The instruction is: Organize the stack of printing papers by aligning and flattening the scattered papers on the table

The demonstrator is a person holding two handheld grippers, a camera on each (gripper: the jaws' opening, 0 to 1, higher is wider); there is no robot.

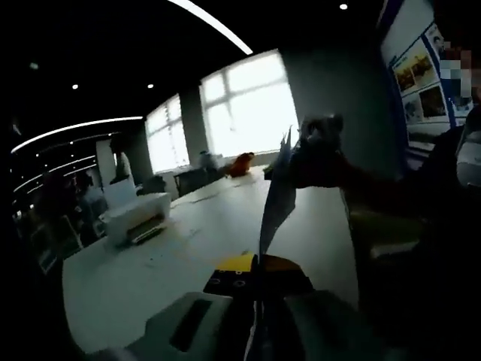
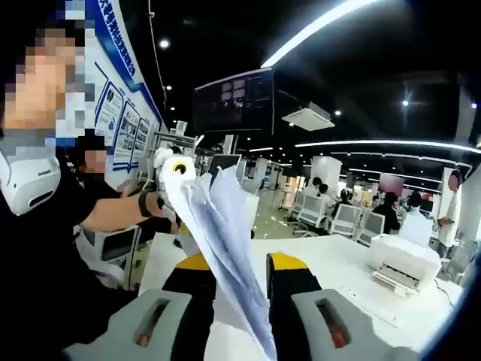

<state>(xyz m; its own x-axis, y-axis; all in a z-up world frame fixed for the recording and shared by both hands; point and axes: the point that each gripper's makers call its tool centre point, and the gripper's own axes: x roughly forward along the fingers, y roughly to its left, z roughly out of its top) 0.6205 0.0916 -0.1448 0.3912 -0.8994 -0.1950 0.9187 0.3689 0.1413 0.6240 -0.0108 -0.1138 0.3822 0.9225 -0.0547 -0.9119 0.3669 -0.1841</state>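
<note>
The stack of papers (image 2: 225, 248) is lifted off the white table (image 2: 338, 274) and held on edge between the two grippers, its sheets fanning apart along the upper edge. In the right gripper view, the right gripper (image 2: 237, 289) is clamped on one end. In the dim left gripper view, the left gripper (image 1: 259, 289) seems closed on the other end, the papers (image 1: 276, 199) rising edge-on. A printer (image 2: 402, 263) stands well apart, leaving bare table between.
</note>
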